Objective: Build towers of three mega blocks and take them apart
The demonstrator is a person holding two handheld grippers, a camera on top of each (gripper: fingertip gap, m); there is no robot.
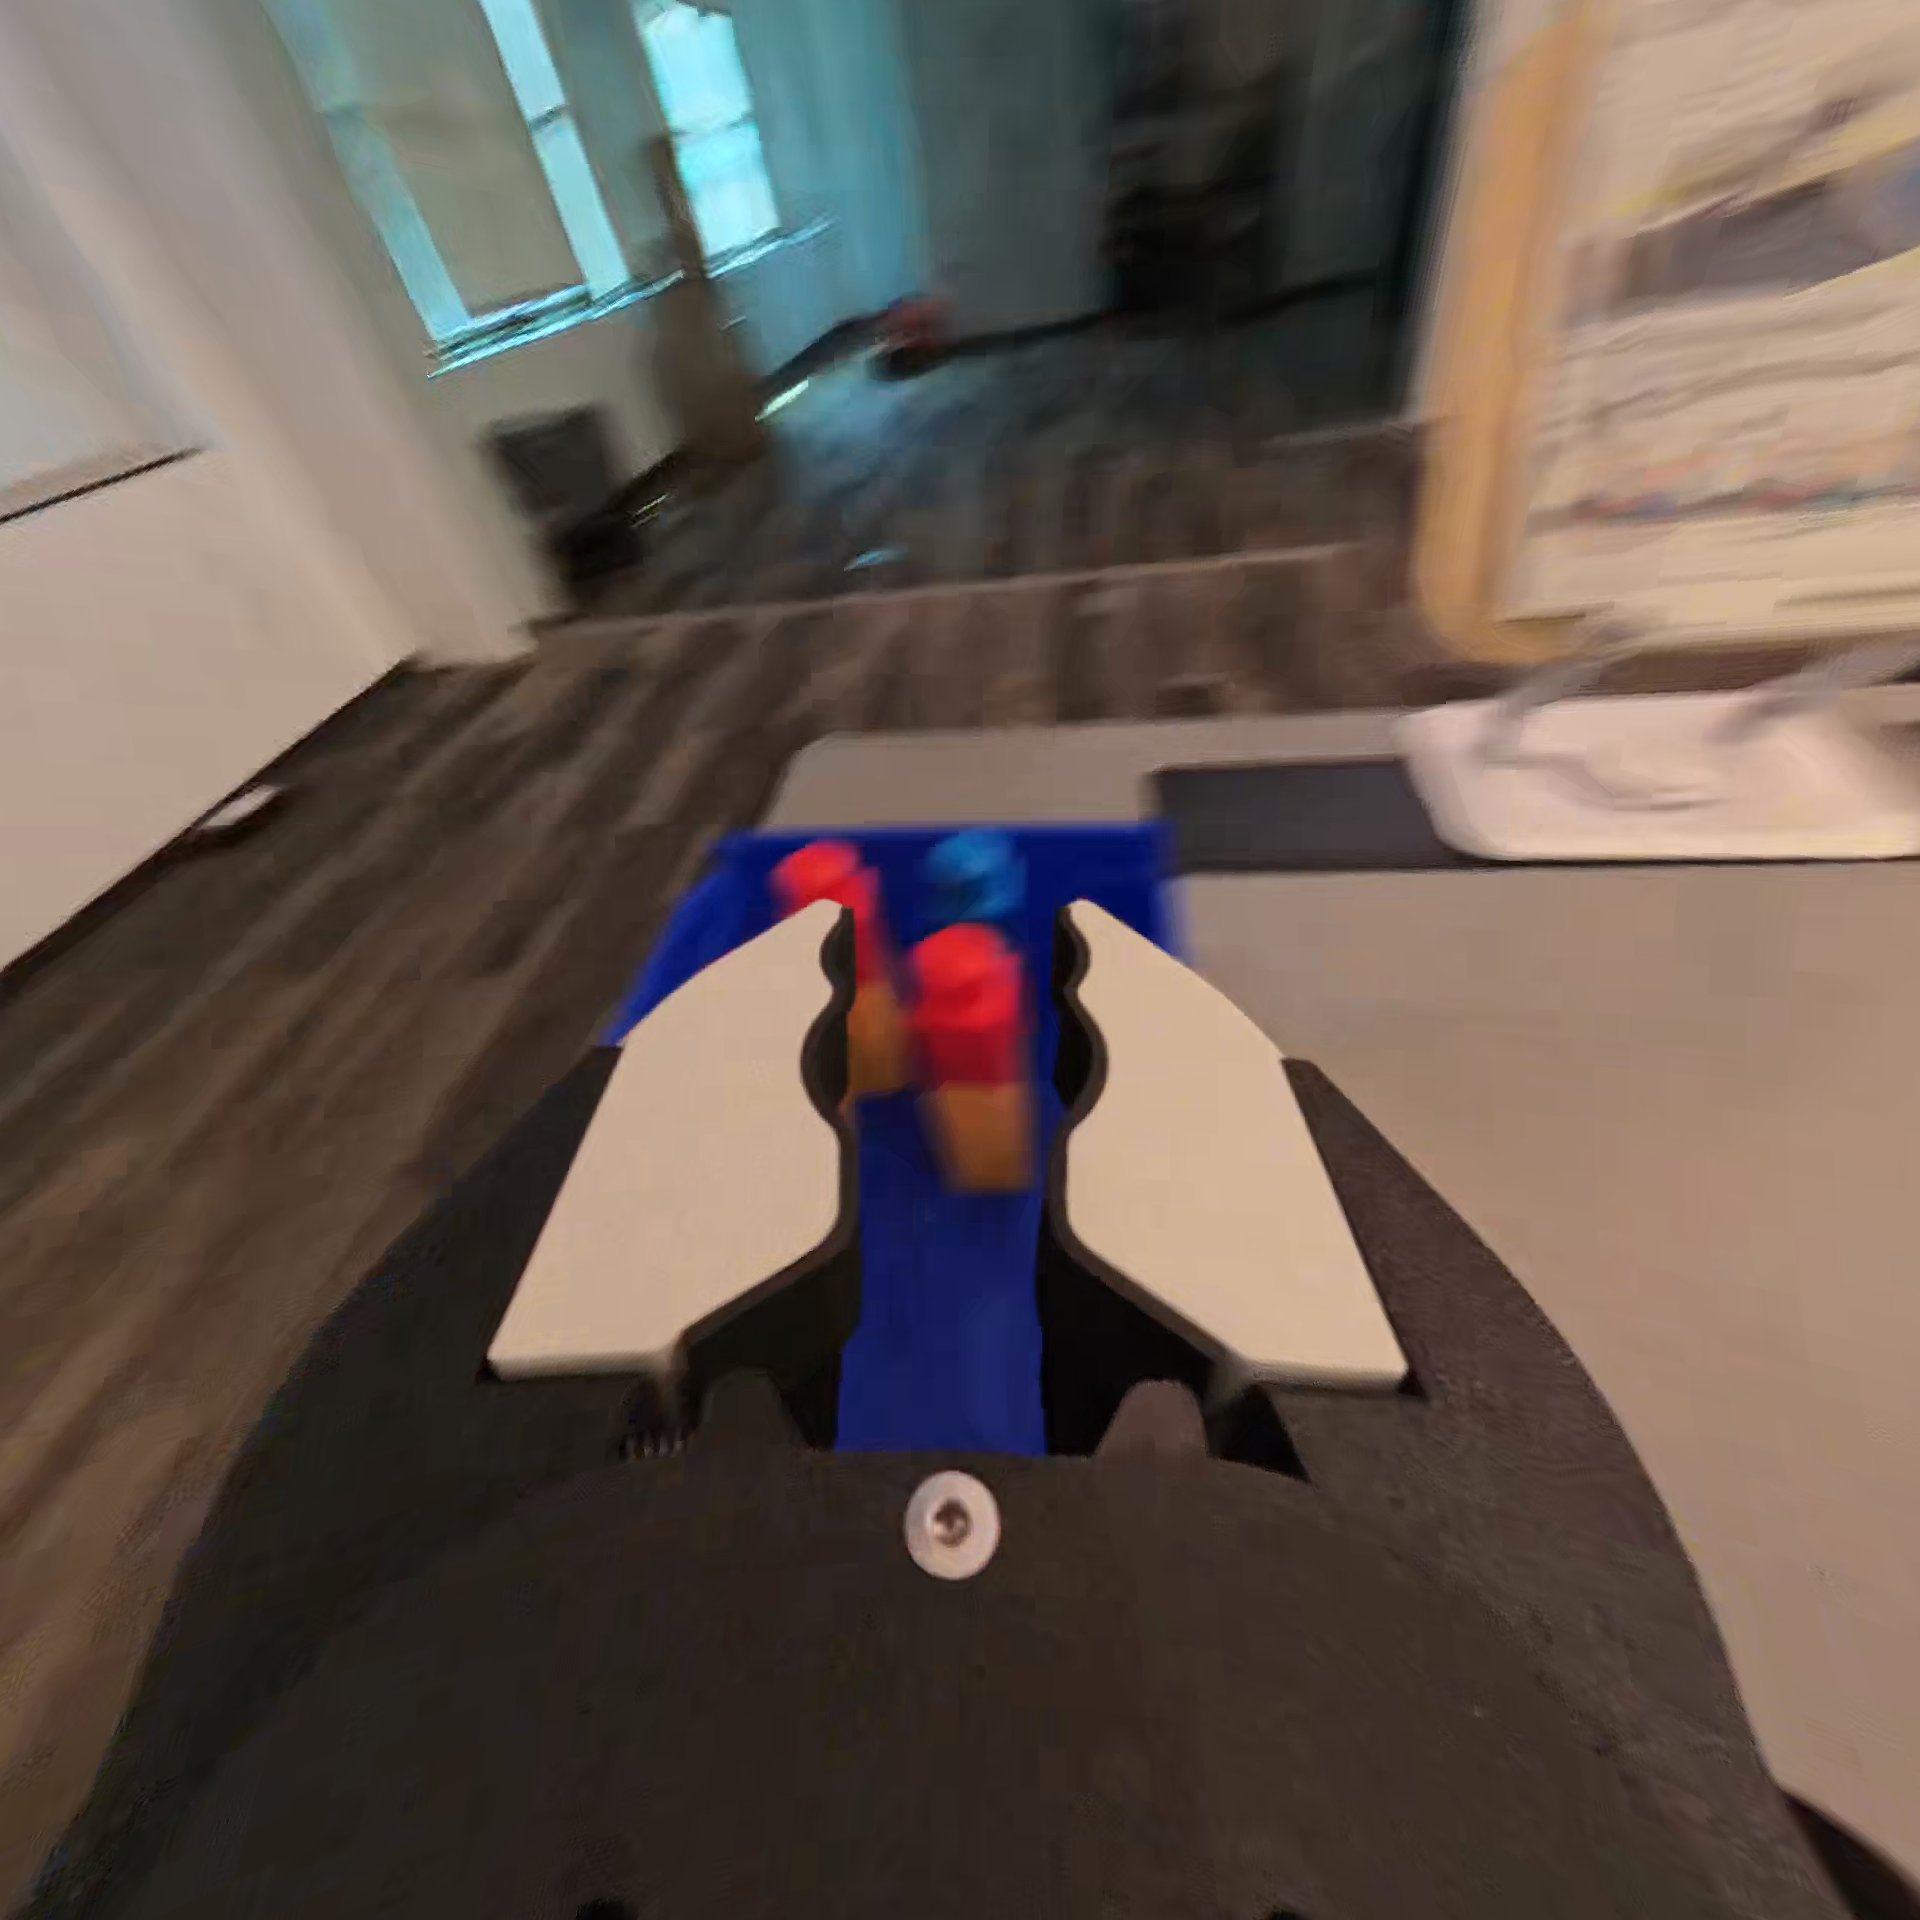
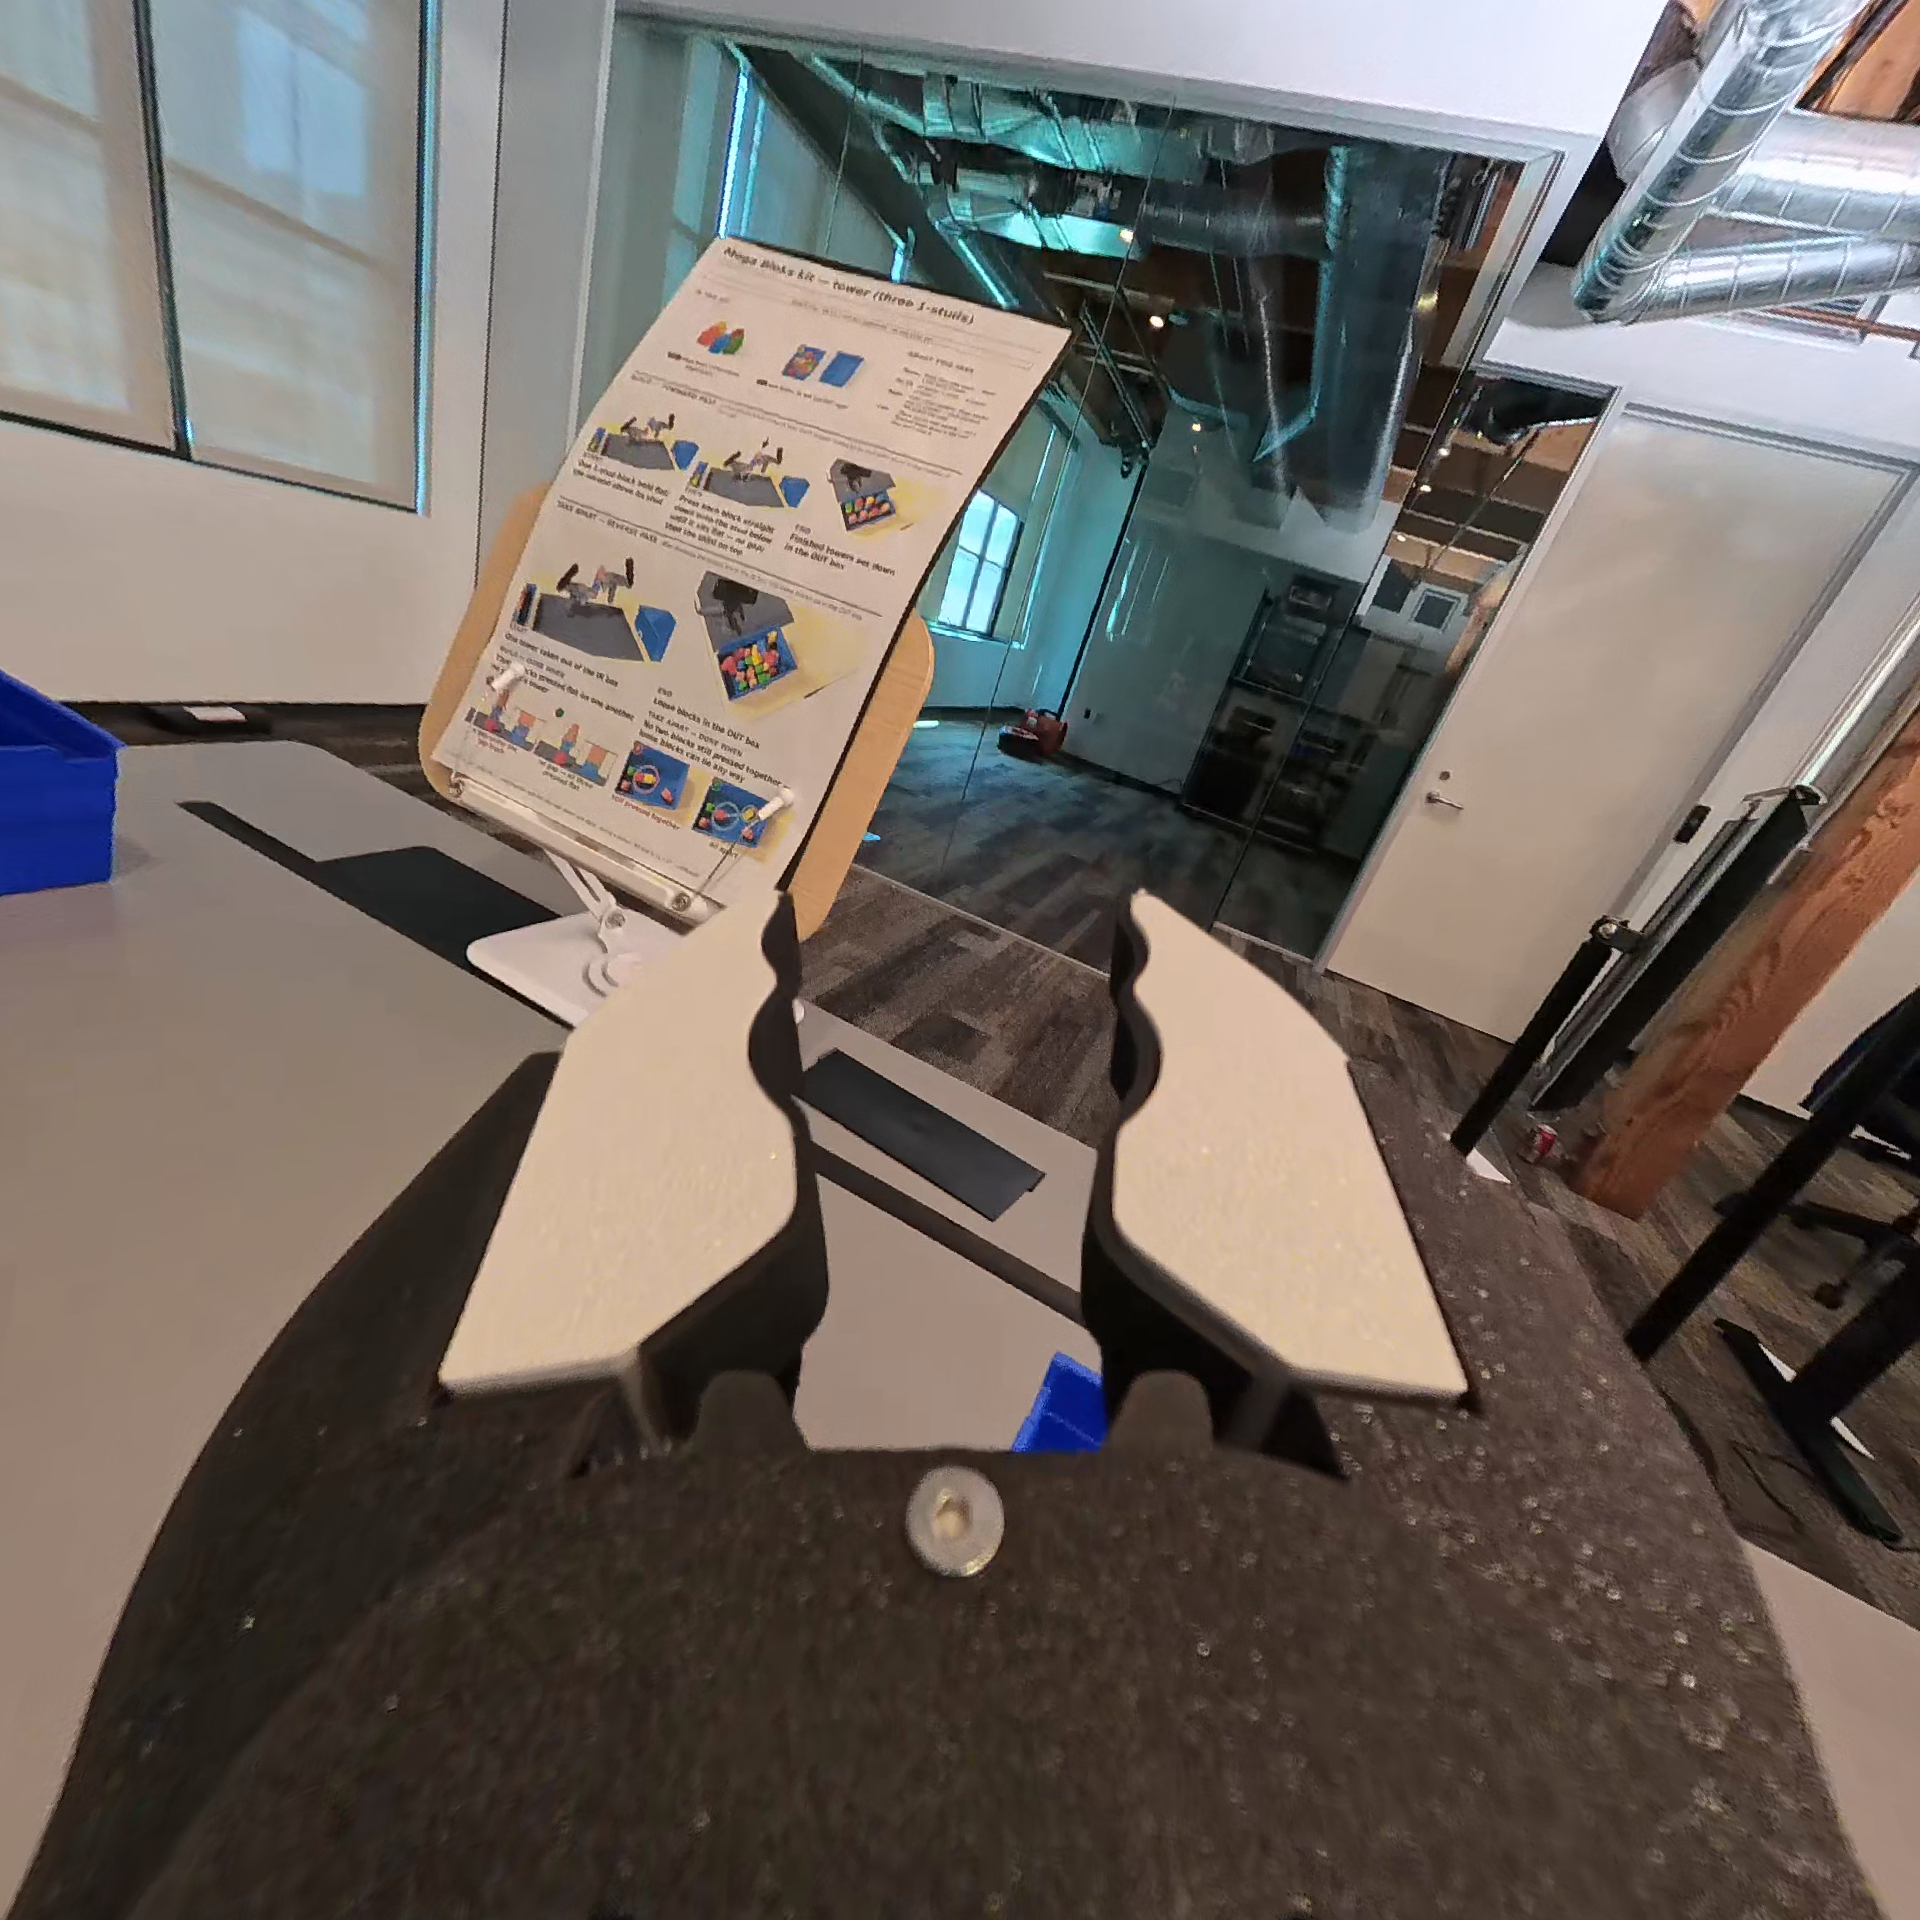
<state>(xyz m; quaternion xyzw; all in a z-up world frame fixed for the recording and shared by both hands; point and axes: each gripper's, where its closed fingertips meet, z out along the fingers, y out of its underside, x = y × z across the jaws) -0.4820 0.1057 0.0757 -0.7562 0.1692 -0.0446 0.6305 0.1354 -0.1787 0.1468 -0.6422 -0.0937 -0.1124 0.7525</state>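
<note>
While empty, both grippers' fingers (image 1: 1143, 1122) apart

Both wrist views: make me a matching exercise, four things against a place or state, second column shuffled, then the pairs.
Things:
1. left gripper
2. right gripper
3. red-topped tower
4. instruction sheet

Places or states:
A. propped on a stand on the grey table
B. open, over the table's edge, holding nothing
C. standing in the blue bin
D. open, over the blue bin

Pairs: 1-D, 2-B, 3-C, 4-A
</note>
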